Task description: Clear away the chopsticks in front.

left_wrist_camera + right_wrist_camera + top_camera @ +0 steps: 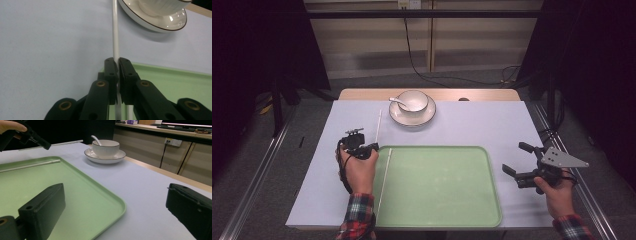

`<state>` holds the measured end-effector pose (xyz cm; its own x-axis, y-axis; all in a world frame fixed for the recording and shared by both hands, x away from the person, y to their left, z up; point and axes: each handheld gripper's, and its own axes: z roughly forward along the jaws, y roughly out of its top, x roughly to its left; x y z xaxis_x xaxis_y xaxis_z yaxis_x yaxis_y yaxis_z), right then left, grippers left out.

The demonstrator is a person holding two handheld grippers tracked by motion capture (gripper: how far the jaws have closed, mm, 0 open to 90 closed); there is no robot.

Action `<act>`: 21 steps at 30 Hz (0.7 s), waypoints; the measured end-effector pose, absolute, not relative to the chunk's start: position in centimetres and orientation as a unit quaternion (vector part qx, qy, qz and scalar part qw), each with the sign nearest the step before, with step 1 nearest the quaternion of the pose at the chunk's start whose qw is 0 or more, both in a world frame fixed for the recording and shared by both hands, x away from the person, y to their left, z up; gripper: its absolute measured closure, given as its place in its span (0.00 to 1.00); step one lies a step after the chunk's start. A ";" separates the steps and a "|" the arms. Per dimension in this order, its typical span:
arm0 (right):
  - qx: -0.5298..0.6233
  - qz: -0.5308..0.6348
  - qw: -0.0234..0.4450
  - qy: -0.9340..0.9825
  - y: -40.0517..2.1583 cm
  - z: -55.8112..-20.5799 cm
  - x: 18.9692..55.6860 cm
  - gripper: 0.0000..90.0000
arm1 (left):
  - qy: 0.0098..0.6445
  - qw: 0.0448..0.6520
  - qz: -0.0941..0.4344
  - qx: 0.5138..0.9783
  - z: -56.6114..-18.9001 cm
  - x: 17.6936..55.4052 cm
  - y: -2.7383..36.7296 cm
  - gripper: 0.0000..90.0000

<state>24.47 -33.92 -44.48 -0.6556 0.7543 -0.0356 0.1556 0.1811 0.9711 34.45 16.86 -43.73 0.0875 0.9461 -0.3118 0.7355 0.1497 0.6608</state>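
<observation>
High view: the left gripper (371,146) is closed on a white chopstick (378,122) at the green tray's (492,190) left rim; a second chopstick (385,175) lies inside that rim. Left gripper view: the pads are clamped mid-shaft on the stick (115,35); it is judged light, stiff, slippery. Right gripper view: the right gripper (112,212) is held wide open and empty beside the tray (110,200).
</observation>
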 end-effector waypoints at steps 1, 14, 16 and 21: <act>0.315 0.556 0.269 0.720 -33.9 -44.5 24.5 0.02 | 0.658 0.373 0.141 0.639 -43.7 34.2 17.0 0.95; 0.319 0.557 0.276 0.715 -33.8 -44.5 24.5 0.02 | 0.658 0.383 0.126 0.635 -44.2 31.9 17.1 0.95; 0.318 0.556 0.278 0.716 -33.8 -44.5 24.5 0.02 | 0.659 0.381 0.133 0.635 -44.3 31.5 17.1 0.95; 0.320 0.556 0.277 0.715 -33.8 -44.5 24.4 0.02 | 0.659 0.388 0.130 0.631 -44.4 30.5 17.3 0.95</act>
